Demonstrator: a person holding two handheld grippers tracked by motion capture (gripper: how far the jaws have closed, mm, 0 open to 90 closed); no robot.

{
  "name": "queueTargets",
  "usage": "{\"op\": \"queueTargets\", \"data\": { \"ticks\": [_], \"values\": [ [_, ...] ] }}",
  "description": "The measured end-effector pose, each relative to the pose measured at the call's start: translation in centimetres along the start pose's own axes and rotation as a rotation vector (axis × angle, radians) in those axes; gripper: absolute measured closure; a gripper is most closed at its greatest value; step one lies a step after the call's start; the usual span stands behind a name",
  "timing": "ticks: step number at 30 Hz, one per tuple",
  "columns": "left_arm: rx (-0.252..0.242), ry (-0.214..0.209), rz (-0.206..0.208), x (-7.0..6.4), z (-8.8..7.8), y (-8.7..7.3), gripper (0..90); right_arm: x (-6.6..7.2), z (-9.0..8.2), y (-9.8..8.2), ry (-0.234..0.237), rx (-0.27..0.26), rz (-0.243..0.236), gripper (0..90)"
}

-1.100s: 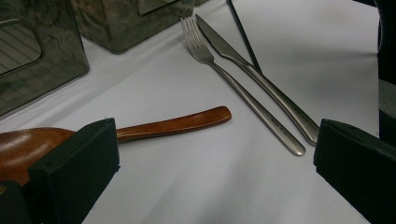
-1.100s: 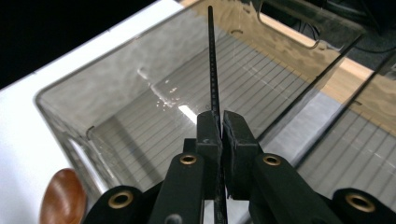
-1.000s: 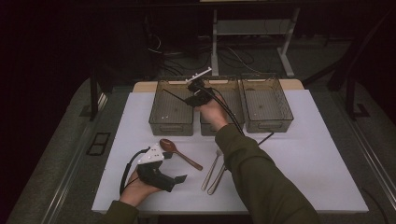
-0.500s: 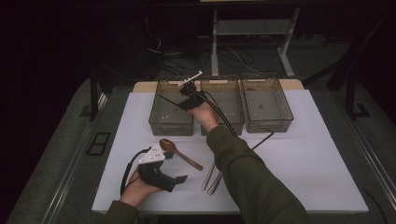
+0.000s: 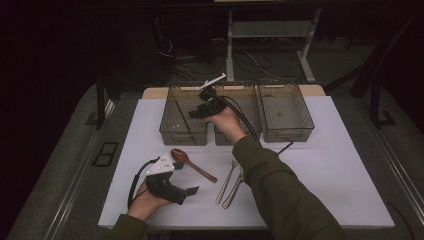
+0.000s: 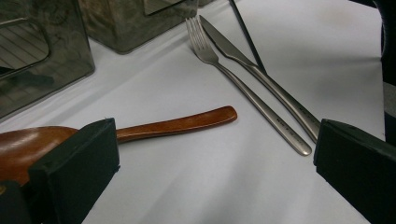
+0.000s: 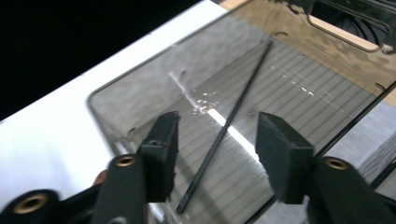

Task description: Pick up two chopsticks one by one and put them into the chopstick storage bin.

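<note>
My right gripper (image 5: 199,112) hangs over the left grey bin (image 5: 172,132). Its jaws have just been opening and now stand apart. A thin black chopstick (image 7: 224,135) lies loose on the ribbed floor of the bin (image 7: 289,93) below them, with no pad touching it; in the high view the chopstick (image 5: 183,118) lies slanted inside that bin. My left gripper (image 5: 189,192) rests open on the white table near the front edge. In the left gripper view the gripper (image 6: 217,135) has nothing between its jaws, and a wooden spoon (image 6: 177,123) lies just beyond them.
Two more grey bins, middle (image 5: 250,107) and right (image 5: 285,112), stand in the back row. The wooden spoon (image 5: 192,165) lies left of a steel fork (image 6: 243,88) and knife (image 6: 261,74). A thin black stick (image 6: 247,42) lies behind them. The table's front edge (image 5: 250,225) is near.
The right gripper held the chopstick in shut jaws above the bins; it shifted slightly left, the jaws opened, and the chopstick now lies in the left bin. The left gripper has not moved.
</note>
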State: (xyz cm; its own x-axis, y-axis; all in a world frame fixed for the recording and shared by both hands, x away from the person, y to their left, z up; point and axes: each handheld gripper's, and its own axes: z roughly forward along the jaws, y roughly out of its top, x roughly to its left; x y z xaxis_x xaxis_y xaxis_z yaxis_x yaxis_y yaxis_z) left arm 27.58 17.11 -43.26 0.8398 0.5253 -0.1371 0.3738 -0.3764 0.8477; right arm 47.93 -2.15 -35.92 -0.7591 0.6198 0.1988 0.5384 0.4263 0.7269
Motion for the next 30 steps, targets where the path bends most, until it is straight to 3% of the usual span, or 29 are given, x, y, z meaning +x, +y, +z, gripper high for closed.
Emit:
{"op": "queueTargets", "data": {
  "ticks": [4,9,19,30],
  "values": [
    [-0.002,0.006,0.005,0.1,-0.1,-0.1,0.0,0.2,-1.6,-0.6,0.012,-0.029,-0.026,41.6],
    [0.001,0.013,0.010,0.2,-0.1,-0.1,0.0,0.3,-3.8,-1.9,0.041,-0.053,-0.073,42.3],
    [0.007,0.026,0.006,0.1,0.0,-0.1,0.0,-0.7,-8.6,-6.5,0.035,-0.075,-0.106,50.5],
    [0.018,0.033,0.012,0.0,0.0,-0.1,0.0,-2.8,-13.5,-11.5,0.002,-0.082,-0.096,75.9]
  ]
}}
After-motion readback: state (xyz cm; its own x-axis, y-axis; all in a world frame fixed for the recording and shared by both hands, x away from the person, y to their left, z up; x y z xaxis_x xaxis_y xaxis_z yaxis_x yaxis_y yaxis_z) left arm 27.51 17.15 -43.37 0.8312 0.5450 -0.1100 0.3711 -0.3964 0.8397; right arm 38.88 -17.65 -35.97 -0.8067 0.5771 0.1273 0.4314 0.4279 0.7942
